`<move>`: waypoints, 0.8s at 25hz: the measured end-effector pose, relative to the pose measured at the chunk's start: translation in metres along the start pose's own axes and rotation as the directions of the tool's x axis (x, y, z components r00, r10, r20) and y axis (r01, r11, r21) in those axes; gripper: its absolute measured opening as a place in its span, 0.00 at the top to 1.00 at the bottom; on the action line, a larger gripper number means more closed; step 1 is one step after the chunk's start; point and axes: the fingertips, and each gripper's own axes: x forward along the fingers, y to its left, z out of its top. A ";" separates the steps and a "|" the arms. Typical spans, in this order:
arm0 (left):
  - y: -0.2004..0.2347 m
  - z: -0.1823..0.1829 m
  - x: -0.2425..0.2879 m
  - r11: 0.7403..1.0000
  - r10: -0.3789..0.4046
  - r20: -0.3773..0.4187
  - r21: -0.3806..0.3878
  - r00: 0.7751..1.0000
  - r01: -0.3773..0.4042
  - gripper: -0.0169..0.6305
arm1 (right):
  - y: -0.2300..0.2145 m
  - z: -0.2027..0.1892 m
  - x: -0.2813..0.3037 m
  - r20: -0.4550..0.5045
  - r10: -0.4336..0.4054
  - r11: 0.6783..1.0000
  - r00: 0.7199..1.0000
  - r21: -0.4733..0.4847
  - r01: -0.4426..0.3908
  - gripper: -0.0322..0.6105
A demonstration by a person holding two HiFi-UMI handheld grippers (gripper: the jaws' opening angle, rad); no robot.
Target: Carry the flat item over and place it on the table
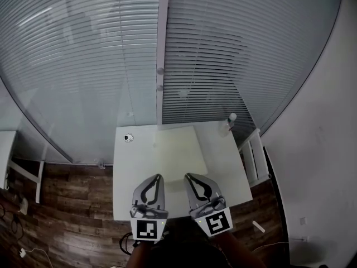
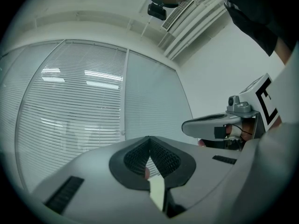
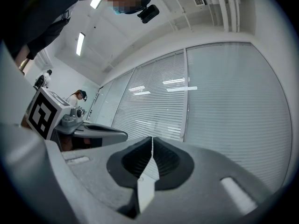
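Observation:
A flat, pale cream sheet point(image 1: 177, 149) lies on the white table point(image 1: 223, 177), reaching from its far edge toward the middle. My left gripper point(image 1: 159, 176) and right gripper point(image 1: 188, 176) hover side by side over the table's near half, their tips just short of the sheet's near edge. Both are shut and hold nothing. In the left gripper view the ribbed pads point(image 2: 161, 157) meet in a closed seam against the blinds. The right gripper view shows its pads point(image 3: 166, 158) pressed together the same way.
A small clear bottle point(image 1: 229, 123) stands at the table's far right corner, and a small round object point(image 1: 129, 138) lies at the far left. A white frame point(image 1: 254, 155) stands right of the table. A glass wall with blinds point(image 1: 212, 54) lies behind, wooden floor point(image 1: 72, 205) to the left.

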 end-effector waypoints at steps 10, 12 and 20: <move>0.001 -0.003 -0.001 1.000 -0.003 0.002 -0.008 1.000 0.003 0.98 | 0.002 -0.004 -0.001 -0.023 -0.001 1.000 1.000 -0.002 0.001 0.94; 0.000 -0.004 -0.001 1.000 -0.005 -0.002 -0.009 1.000 0.005 0.98 | 0.003 -0.005 -0.001 -0.029 0.002 1.000 1.000 -0.009 -0.003 0.94; -0.003 -0.012 -0.003 1.000 -0.006 -0.019 -0.019 1.000 0.006 0.98 | 0.005 -0.010 -0.005 -0.039 0.003 1.000 0.999 -0.003 -0.003 0.94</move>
